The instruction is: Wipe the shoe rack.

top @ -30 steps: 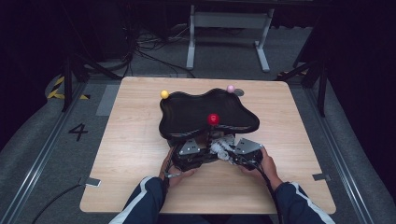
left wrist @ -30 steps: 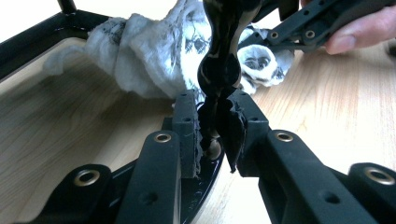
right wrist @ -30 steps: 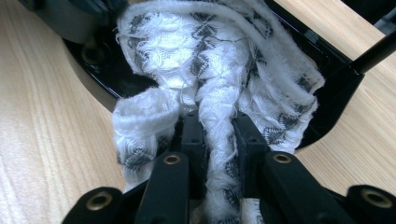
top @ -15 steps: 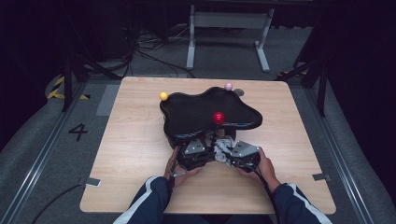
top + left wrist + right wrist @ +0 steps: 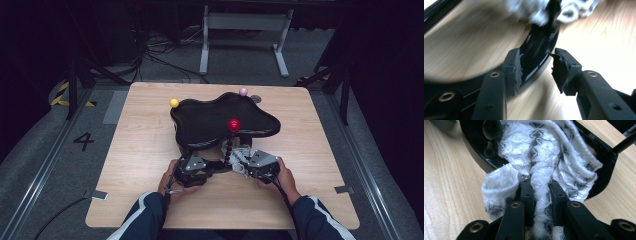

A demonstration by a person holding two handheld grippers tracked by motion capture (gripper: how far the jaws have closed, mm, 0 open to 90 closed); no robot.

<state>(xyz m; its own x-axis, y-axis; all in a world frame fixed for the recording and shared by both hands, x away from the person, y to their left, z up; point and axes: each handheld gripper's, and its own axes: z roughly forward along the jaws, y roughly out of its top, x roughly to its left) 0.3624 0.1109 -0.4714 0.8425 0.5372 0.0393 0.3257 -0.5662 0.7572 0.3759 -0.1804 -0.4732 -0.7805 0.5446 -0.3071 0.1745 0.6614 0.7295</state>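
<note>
Step in hand, as I judge it: wiping the black stand with a cloth.

Right gripper [image 5: 541, 192]: jaws pinched narrow on a twisted fold of white patterned cloth [image 5: 541, 152]. The cloth fans out ahead of the jaws and lies against the glossy black base [image 5: 475, 143] of the stand.

Left gripper [image 5: 535, 68]: jaws have just been opening and stand partly apart. A curved glossy black edge of the base [image 5: 539, 45] runs up between them; the pads do not press on it. Picture is smeared with motion.

High view: black tray [image 5: 220, 120] with a wavy outline sits mid-table on the wooden table [image 5: 140, 150], raised on its base. Three ball-topped posts: red ball [image 5: 233, 124] at the near side, yellow ball [image 5: 174, 103] at far left, pink ball [image 5: 243, 91] at the far edge. Both grippers work just below the tray's near rim, left gripper [image 5: 192, 165] and right gripper [image 5: 257, 162] close together, cloth [image 5: 239, 152] between them by the red post.

Next move, my guess: left gripper needs a fresh hold to steady the base, or a grip on the cloth, while the right rubs.

View differences: the right gripper view gives the cloth's weave and the pinch; the high view gives the layout and the balls; the left gripper view gives the gap at the pads.
</note>
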